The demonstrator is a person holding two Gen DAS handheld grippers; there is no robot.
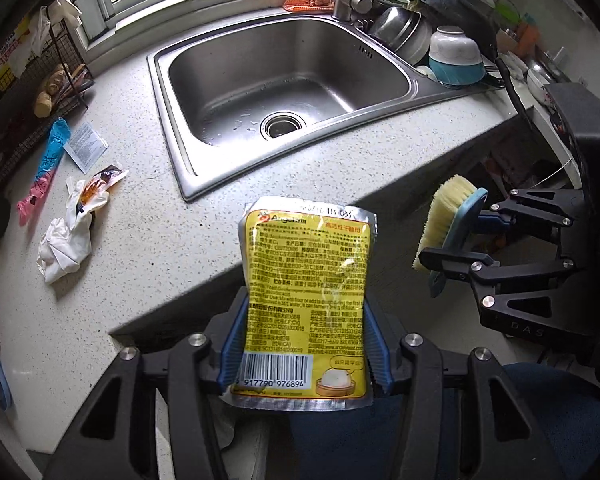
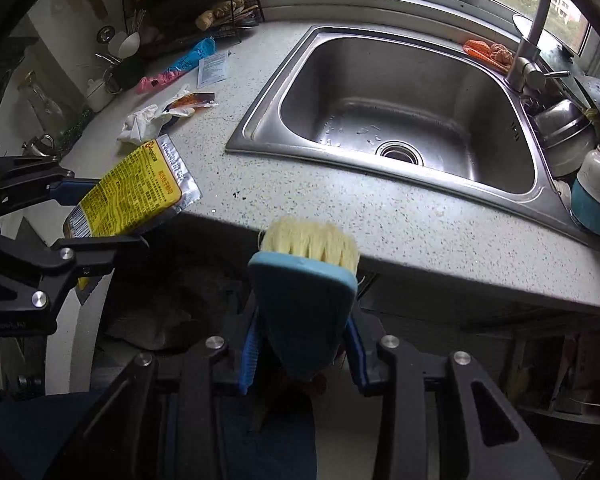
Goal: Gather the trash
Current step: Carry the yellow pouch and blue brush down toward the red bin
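The left gripper is closed on a yellow packet, its blue pads pressing the two side edges near the barcode end, so the packet stands up between the fingers. It hangs just off the front edge of the worktop, on the near side of the sink; I take that as a piece of trash picked up and being carried away to wherever the rubbish goes, which I cannot see.

The right gripper is clamped on the blue back of a scrubbing brush, pale bristles pointing toward the sink. It looks held ready for sweeping bits along the worktop.

The packet is a flat foil sachet, yellow-faced with dense black print, a barcode and a small picture of a bun, silver crimped seams at both ends. It looks empty and slightly creased.

More trash lies left of the sink: a crumpled white tissue, a torn sauce sachet, a small white printed packet and a blue-and-pink wrapper.
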